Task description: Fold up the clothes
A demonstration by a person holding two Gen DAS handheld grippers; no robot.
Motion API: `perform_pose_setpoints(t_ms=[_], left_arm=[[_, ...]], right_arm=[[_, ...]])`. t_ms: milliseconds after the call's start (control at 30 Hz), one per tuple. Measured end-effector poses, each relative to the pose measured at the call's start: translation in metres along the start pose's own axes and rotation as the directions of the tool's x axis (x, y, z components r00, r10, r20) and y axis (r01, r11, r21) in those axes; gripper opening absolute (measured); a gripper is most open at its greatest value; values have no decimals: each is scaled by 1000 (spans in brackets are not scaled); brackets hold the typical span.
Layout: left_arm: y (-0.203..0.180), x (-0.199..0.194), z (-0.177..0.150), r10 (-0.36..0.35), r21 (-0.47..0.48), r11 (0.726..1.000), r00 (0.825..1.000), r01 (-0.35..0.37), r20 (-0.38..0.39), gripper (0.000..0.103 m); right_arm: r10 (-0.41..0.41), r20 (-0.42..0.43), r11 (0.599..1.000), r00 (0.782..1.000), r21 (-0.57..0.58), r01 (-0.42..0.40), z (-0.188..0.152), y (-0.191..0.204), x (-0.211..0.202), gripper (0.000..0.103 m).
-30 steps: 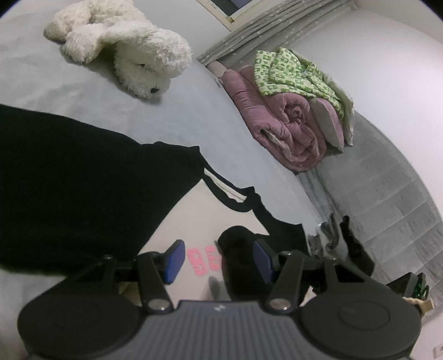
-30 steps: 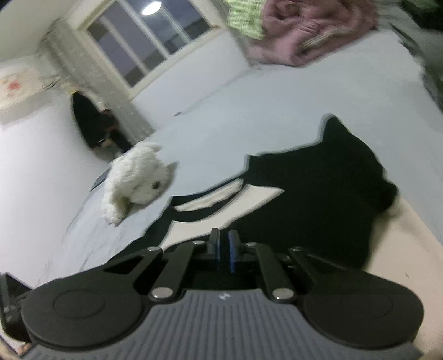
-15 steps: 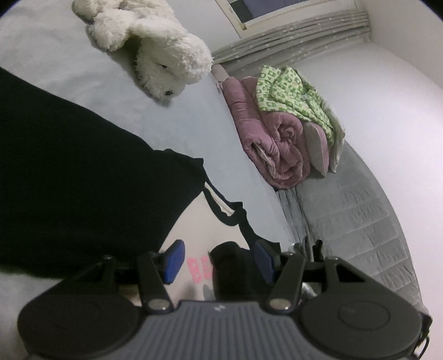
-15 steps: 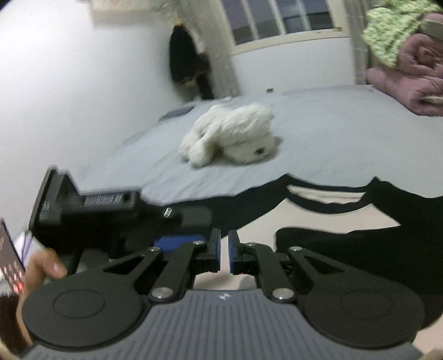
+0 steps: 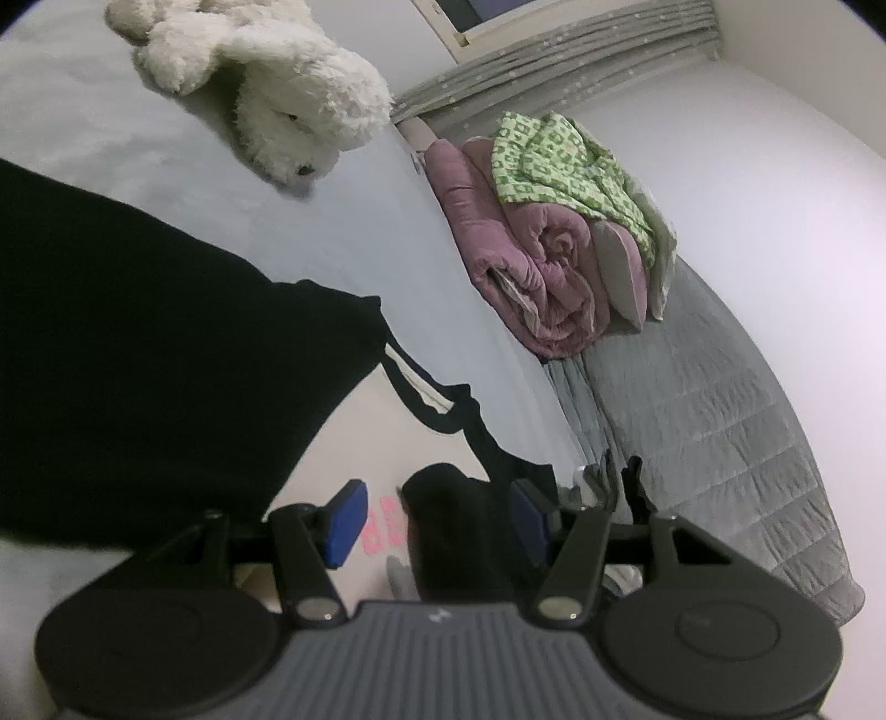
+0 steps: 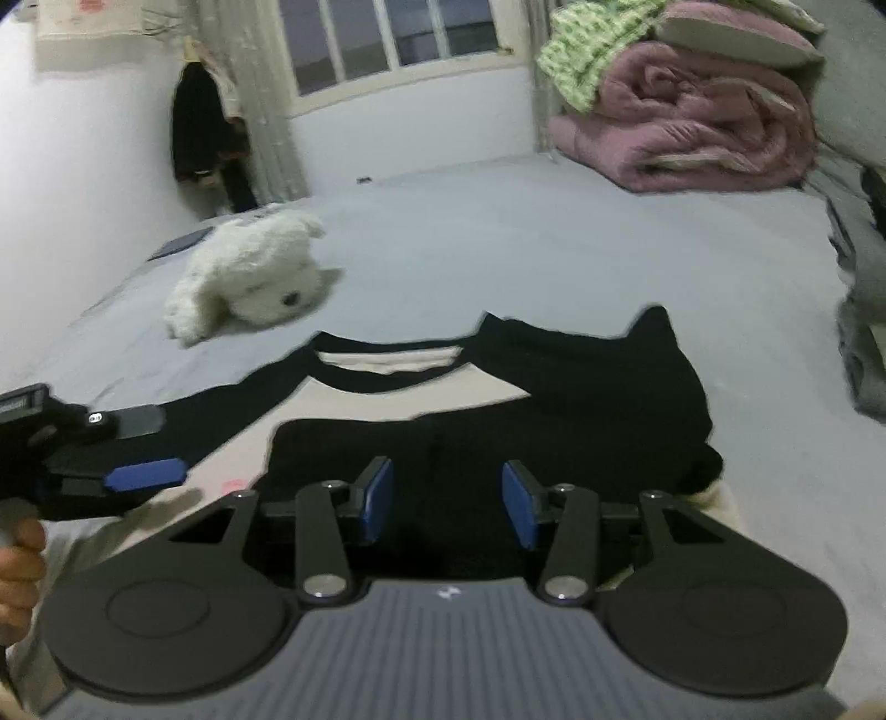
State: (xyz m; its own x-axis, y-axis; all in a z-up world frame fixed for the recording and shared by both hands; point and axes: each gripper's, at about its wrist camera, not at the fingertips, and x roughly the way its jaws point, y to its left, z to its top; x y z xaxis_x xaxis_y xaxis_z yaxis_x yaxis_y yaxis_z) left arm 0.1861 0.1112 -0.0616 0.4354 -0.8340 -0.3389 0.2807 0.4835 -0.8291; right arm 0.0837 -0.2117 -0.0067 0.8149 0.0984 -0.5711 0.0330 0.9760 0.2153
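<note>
- Black and cream: the shirt [image 6: 498, 404] lies flat on the bed [image 6: 554, 260], collar aimed at 12 o'clock toward the window [image 6: 387, 39] in the right wrist view. With both black sleeves folded in over the cream chest, its long axis runs 12 to 6.
- At 9 o'clock sits the left gripper [image 5: 437, 518], held in a hand [image 6: 19, 559]. Its blue pads are spread, not pressing anything, though a black sleeve end lies between them by the right pad.
- At 6 o'clock the right gripper [image 6: 447, 498] has its jaws parted; they've just been opening. It hovers above the folded sleeve, pinching nothing.
- A white plush dog [image 6: 249, 277] lies at 10 o'clock on the pale grey sheet.
- At 1 o'clock there's a rolled pink duvet [image 6: 698, 122] with a green checked cloth [image 6: 581, 50] on top, white walls and a grey curtain [image 6: 266, 99] around.
</note>
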Motion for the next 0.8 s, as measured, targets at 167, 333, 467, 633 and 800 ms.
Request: perform_pose_setpoints(t_ms=[167, 333, 467, 633, 800], left_arm=[[2, 1, 0, -3, -1, 1000, 1000, 3, -9, 58], [4, 2, 0, -15, -6, 1000, 1000, 14, -24, 62], [9, 1, 1, -54, -42, 998, 998, 53, -26, 68], [17, -5, 4, -84, -93, 992, 996, 82, -12, 71], [19, -9, 6, -75, -103, 992, 997, 74, -7, 72]], right_arm=[[69, -58, 997, 996, 26, -67, -8, 7, 19, 48], [110, -69, 994, 992, 18, -109, -13, 23, 30, 32], [194, -52, 981, 980, 34, -193, -4, 36, 25, 14], [329, -70, 944, 942, 18, -329, 1, 66, 23, 14], [408, -120, 911, 905, -3, -412, -3, 90, 22, 21]])
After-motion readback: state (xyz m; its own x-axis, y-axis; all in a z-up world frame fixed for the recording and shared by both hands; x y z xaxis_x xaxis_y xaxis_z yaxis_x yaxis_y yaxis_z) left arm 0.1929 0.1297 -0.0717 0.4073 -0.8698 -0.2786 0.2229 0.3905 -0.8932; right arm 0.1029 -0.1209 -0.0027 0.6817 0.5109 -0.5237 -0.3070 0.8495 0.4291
